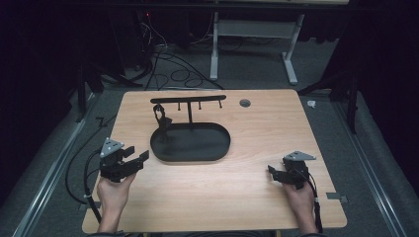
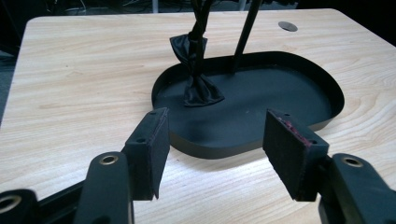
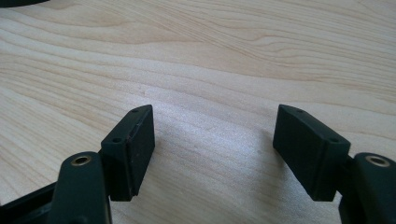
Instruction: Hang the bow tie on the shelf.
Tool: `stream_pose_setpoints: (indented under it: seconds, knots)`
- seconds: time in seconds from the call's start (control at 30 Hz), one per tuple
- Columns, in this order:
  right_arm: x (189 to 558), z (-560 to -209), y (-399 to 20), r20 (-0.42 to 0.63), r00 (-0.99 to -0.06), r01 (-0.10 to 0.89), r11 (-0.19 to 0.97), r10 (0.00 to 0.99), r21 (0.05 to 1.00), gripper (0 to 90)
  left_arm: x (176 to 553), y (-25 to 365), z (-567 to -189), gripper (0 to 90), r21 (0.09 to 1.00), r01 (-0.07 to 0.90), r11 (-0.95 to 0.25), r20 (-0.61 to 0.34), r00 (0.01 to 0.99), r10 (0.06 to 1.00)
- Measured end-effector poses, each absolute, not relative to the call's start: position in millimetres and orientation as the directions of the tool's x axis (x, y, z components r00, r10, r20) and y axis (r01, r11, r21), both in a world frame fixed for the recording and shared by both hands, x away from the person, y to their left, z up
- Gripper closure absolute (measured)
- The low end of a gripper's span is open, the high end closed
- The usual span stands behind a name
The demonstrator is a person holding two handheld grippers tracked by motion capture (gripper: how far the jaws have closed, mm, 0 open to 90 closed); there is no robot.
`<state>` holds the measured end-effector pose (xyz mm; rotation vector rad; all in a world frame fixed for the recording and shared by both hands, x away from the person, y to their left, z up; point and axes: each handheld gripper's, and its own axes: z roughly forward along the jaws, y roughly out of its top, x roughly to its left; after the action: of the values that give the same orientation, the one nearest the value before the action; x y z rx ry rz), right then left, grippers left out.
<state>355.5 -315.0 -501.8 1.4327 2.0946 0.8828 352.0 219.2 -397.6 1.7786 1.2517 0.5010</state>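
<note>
At lower left of the high view, the left gripper (image 1: pixel 140 154) has its jaws spread on nothing. At centre, a black oval tray (image 1: pixel 217 148) with a hook stand holds a hanging black fabric piece (image 1: pixel 161 120). At lower right, the right gripper (image 1: pixel 272 171) has its jaws spread over bare table (image 1: pixel 257 123).

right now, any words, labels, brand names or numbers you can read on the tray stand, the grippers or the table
None: no readable text.
The black tray with its hook stand and the black cloth piece hanging on it bear no marking.
The left gripper and right gripper show plain black pads and grey plates, no lettering.
The wooden table shows bare grain and a round grommet, unmarked.
</note>
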Motion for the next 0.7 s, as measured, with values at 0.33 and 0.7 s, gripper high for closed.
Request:
stream_pose_setpoints:
  seconds: [0.33,0.7]
  knots:
    - [355.4,-501.8,-314.8,-0.008,-0.357,0.646,0.253,0.934,0.72,30.5,347.1,220.2,-410.3,41.5,0.823,0.558,-0.11,-0.159,0.411,0.898]
    - [355.4,-501.8,-314.8,-0.008,-0.357,0.645,0.253,0.934,0.721,30.5,344.2,220.3,-421.9,39.7,0.81,0.579,-0.095,-0.184,0.404,0.896]
